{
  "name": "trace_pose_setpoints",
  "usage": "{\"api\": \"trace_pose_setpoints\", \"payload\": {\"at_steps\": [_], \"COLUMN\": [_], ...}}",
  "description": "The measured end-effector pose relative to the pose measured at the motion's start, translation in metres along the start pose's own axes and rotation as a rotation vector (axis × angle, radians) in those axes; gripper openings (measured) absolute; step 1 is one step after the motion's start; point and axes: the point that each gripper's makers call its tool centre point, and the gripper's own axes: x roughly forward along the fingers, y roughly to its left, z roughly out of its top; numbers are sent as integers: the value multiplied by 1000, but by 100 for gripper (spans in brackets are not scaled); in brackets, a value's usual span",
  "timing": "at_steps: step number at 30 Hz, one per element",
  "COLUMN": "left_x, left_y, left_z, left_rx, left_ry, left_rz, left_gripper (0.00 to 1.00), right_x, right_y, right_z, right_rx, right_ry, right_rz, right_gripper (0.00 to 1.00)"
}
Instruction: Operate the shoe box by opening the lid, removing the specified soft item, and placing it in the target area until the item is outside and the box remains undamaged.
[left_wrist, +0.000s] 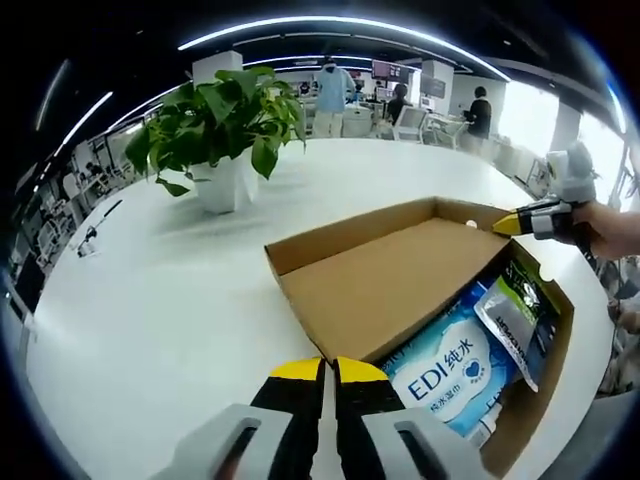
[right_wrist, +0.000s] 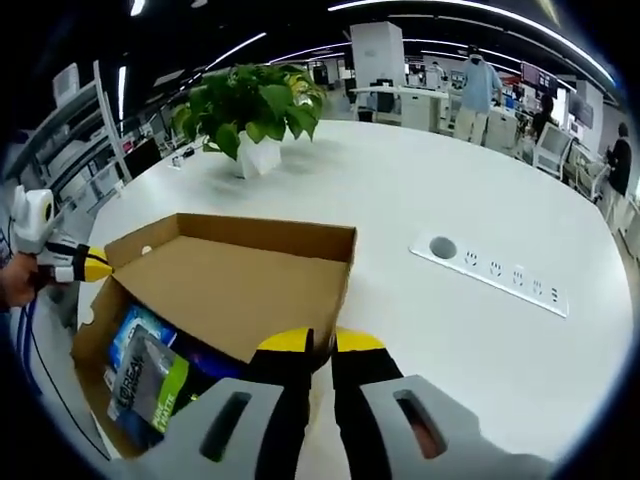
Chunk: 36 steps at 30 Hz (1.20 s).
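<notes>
A brown cardboard shoe box (left_wrist: 548, 372) lies on the white table with its lid (left_wrist: 390, 280) raised part way. Inside lie a blue soft pack marked EDI (left_wrist: 450, 372) and a grey-green pouch (left_wrist: 512, 318). My left gripper (left_wrist: 328, 370) is shut on the lid's near corner. The right gripper (left_wrist: 512, 224) pinches the far corner. In the right gripper view, my right gripper (right_wrist: 320, 342) is shut on the lid (right_wrist: 230, 280) at its corner. The left gripper (right_wrist: 95, 265) holds the opposite corner. The blue pack (right_wrist: 128, 328) and the pouch (right_wrist: 150, 385) show under the lid.
A potted green plant (left_wrist: 222, 130) (right_wrist: 255, 110) stands on the round white table (left_wrist: 150, 300). A socket strip (right_wrist: 490, 270) is set into the tabletop right of the box. People and office desks are far behind.
</notes>
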Motion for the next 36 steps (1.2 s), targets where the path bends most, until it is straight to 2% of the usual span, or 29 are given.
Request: {"api": "trace_pose_setpoints", "payload": {"at_steps": [7, 20, 26, 36], "left_x": [-2, -7, -14, -28], "left_y": [-1, -6, -15, -26], "left_z": [0, 0, -5, -15], "left_rx": [6, 26, 31, 37], "left_ry": [-15, -4, 3, -4], "left_rz": [-10, -10, -30, -30], "left_gripper": [3, 2, 4, 5], "right_x": [-1, -11, -21, -44], "right_y": [0, 0, 3, 6], "right_z": [-3, -9, -11, -22], "right_rx": [14, 32, 27, 27], "right_ry": [12, 41, 49, 44], "right_rz": [-1, 6, 7, 4], "right_gripper": [6, 5, 3, 3]}}
